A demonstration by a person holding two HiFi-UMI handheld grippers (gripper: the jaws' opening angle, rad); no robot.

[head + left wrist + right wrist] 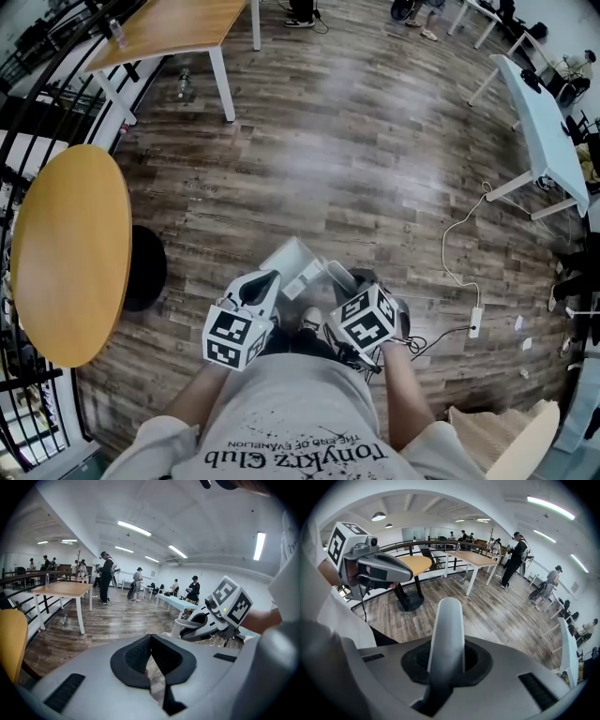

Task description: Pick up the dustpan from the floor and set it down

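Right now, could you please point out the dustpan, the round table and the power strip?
dustpan (pixel 446 634), right gripper view, on its pale handle.
round table (pixel 70 255), head view, middle of its wooden top.
power strip (pixel 474 323), head view, on its white body.

Wood-plank floor (pixel 375 141), round wooden table (pixel 70 253), white desk (pixel 548 131), ceiling strip lights (pixel 134 528)

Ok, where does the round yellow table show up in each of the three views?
Head view: the round yellow table fills the left side, seen from above.
Left gripper view: only a slice of it shows, at the lower left edge.
Right gripper view: upper left of centre, on its black pedestal.
Shared landmark: the white-legged rectangular wooden table stands beyond it in all three.
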